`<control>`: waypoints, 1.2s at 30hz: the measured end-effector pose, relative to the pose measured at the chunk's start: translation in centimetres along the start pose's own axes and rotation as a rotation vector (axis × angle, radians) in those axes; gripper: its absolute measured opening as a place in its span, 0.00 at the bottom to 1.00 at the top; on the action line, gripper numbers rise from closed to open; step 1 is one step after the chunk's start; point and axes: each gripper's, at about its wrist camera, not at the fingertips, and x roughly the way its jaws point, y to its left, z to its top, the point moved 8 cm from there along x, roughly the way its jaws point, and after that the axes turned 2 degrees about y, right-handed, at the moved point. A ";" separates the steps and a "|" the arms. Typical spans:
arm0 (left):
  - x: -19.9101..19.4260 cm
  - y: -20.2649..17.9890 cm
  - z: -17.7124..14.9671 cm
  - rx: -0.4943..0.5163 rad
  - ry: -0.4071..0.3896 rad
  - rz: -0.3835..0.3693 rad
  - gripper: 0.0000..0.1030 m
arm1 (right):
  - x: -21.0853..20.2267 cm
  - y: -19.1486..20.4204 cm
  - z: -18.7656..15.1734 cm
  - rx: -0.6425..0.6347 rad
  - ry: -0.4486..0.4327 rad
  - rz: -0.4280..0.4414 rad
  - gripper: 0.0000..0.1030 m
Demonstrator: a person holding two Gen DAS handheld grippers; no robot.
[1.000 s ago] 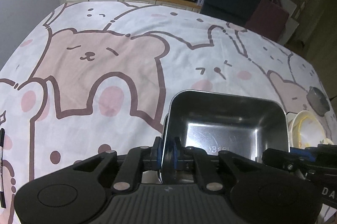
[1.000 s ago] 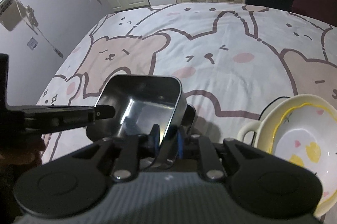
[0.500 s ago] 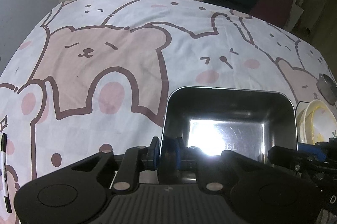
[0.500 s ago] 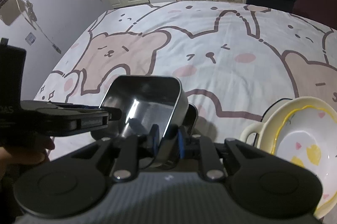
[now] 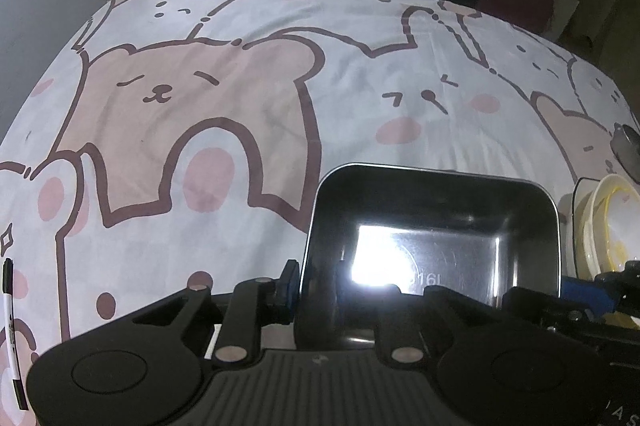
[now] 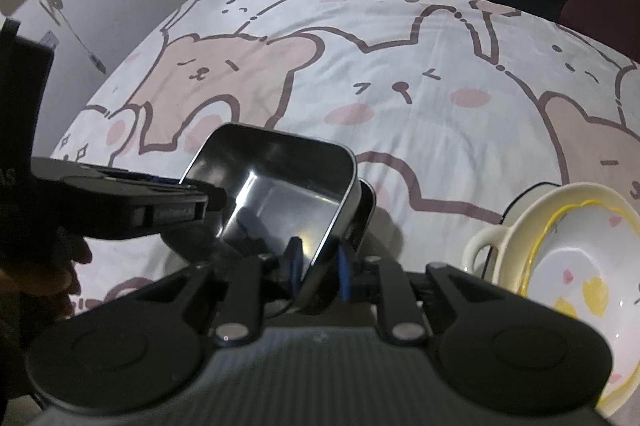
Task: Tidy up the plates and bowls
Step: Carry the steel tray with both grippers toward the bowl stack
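Left gripper (image 5: 316,290): straddles the near-left wall of the steel tray (image 5: 432,226). One blue pad sits outside the wall, the other inside. The jaws have just been opening a little with the wall between them, and whether the pads press on it cannot be told.
Right gripper (image 6: 318,266): clamped on the tray's right wall near the corner, blue pads on either side of the metal.
Left gripper, seen from the right wrist view (image 6: 172,206): reaches in level from the left to the tray rim, with a hand (image 6: 52,266) in shadow behind it.
Tray look: rectangular, deep, rounded corners, polished steel. Its dark inner walls mirror the room and a bright glare lies on the floor, where faint stamped marks show.
Tray place: held over the tablecloth (image 5: 240,114) near the front edge, tilted in the right wrist view with its left side higher. A second metal rim (image 6: 370,198) shows just behind its right wall.
Bowl (image 6: 576,266): cream, with one handle, a yellow ring and yellow and pink spots inside. It stands on the cloth right of the tray, apart from it.
Tablecloth: white with pink bears and rabbits in brown outline.
Pen (image 5: 10,330): at the cloth's left edge.
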 end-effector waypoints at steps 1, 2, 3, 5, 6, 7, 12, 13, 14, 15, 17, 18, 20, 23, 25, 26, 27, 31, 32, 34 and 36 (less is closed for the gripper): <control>0.1 -0.1 0.0 0.005 0.002 0.002 0.19 | 0.0 0.1 0.0 -0.006 0.001 -0.008 0.21; 0.2 -0.1 0.0 0.010 0.005 0.003 0.19 | 0.1 0.1 0.0 -0.015 0.000 -0.016 0.21; 0.3 -0.2 0.0 0.014 0.007 0.004 0.19 | 0.1 0.2 0.0 -0.026 -0.001 -0.025 0.21; 0.4 -0.3 -0.1 0.020 0.011 0.001 0.19 | 0.2 0.3 0.0 -0.039 0.001 -0.040 0.21; 0.4 -0.3 -0.1 0.020 0.012 -0.002 0.19 | 0.3 0.3 -0.1 -0.041 0.004 -0.045 0.21; 0.5 -0.3 -0.1 0.021 0.012 -0.004 0.19 | 0.4 0.2 -0.1 -0.043 0.008 -0.050 0.21; 0.5 -0.4 0.0 0.021 0.012 -0.007 0.19 | 0.8 0.1 -0.3 -0.054 0.032 -0.071 0.21; 0.5 -0.4 0.0 0.022 0.012 -0.008 0.19 | 0.9 0.2 -0.4 -0.059 0.037 -0.075 0.21; 0.6 -0.4 0.0 0.023 0.012 -0.009 0.19 | 1.0 0.2 -0.4 -0.064 0.041 -0.081 0.21; 0.6 -0.4 0.0 0.024 0.012 -0.009 0.19 | 1.1 0.3 -0.5 -0.068 0.044 -0.084 0.21; 0.6 -0.3 0.0 0.023 0.015 -0.013 0.19 | 1.3 0.3 -0.5 -0.070 0.050 -0.089 0.21; 0.6 -0.3 0.0 0.024 0.015 -0.014 0.19 | 1.4 0.2 -0.5 -0.070 0.054 -0.090 0.21; 0.6 -0.4 0.0 0.023 0.013 -0.016 0.19 | 1.6 0.2 -0.6 -0.069 0.059 -0.093 0.21; 0.6 -0.4 0.0 0.022 0.013 -0.017 0.19 | 1.7 0.1 -0.6 -0.064 0.059 -0.094 0.21; 0.6 -0.4 0.0 0.022 0.012 -0.017 0.19 | 1.7 0.2 -0.5 -0.062 0.059 -0.095 0.21; 0.6 -0.4 0.0 0.022 0.012 -0.017 0.19 | 1.7 0.2 -0.5 -0.062 0.058 -0.096 0.21; 0.6 -0.4 0.0 0.021 0.011 -0.016 0.19 | 1.8 0.2 -0.5 -0.061 0.058 -0.096 0.21; 0.5 -0.4 0.1 0.015 0.010 -0.017 0.19 | 1.7 0.1 -0.3 -0.044 0.050 -0.091 0.21; 0.5 -0.4 0.1 0.014 0.009 -0.018 0.19 | 1.7 0.1 -0.3 -0.041 0.049 -0.090 0.21; 0.5 -0.5 0.1 0.017 0.010 -0.017 0.19 | 1.7 0.1 -0.3 -0.039 0.048 -0.088 0.21; 0.5 -0.5 0.0 0.018 0.013 -0.017 0.19 | 1.7 0.0 -0.4 -0.039 0.050 -0.086 0.21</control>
